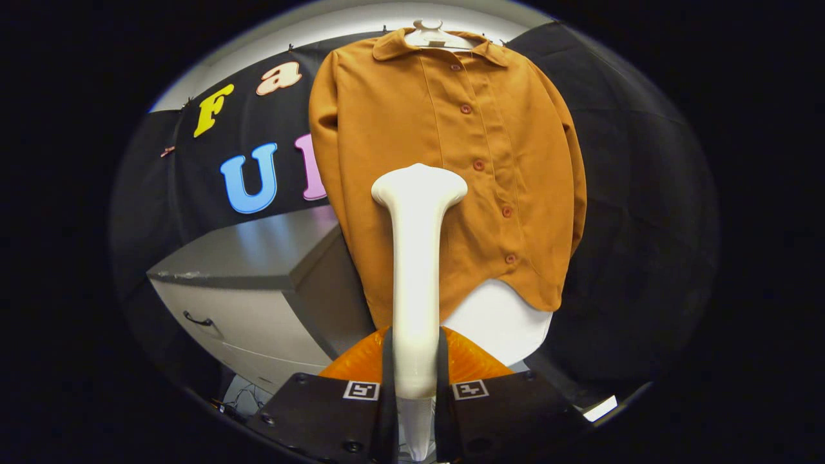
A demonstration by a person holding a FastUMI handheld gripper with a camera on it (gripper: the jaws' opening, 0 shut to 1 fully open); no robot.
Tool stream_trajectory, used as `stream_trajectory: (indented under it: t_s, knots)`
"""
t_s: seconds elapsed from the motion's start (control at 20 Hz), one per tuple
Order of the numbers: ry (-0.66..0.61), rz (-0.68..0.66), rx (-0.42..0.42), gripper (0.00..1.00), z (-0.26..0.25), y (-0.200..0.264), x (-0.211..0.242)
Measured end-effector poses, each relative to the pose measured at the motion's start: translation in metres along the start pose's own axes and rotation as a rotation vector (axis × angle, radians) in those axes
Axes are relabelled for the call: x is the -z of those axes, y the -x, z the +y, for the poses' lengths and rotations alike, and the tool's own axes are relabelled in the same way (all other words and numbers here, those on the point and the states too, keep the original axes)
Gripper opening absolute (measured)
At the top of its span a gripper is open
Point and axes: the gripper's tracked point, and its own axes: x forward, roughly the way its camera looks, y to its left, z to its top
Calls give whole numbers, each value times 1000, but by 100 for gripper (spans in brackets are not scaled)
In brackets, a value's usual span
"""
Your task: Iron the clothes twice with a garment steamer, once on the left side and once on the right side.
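A brown-orange button-up shirt (445, 167) hangs on a white hanger (430, 35) against the black booth wall. My gripper (414, 380) is shut on the handle of a white garment steamer (416, 258), both fingers pressing its sides. The steamer stands upright between the fingers, and its wide head (419, 185) lies over the shirt's lower left half, left of the button row. Whether the head touches the cloth I cannot tell. An orange part of the steamer (467, 361) bulges just behind the fingers.
A grey cabinet (258, 283) with a drawer handle stands left of the shirt, below the wall cloth. A white rounded object (499, 319) sits under the shirt's hem. Black cloth (638, 212) covers the wall to the right.
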Motion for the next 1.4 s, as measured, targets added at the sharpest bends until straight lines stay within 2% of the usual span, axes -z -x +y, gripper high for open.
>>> stream_trajectory:
  t_s: [0.35,0.65,0.85,1.4]
  knots:
    - [-28,153,47,26,-15,14,74]
    - [-56,134,20,26,-19,53,64]
    - [-63,46,10,26,-19,82,23]
    - [-27,-372,-14,26,-32,159,-174]
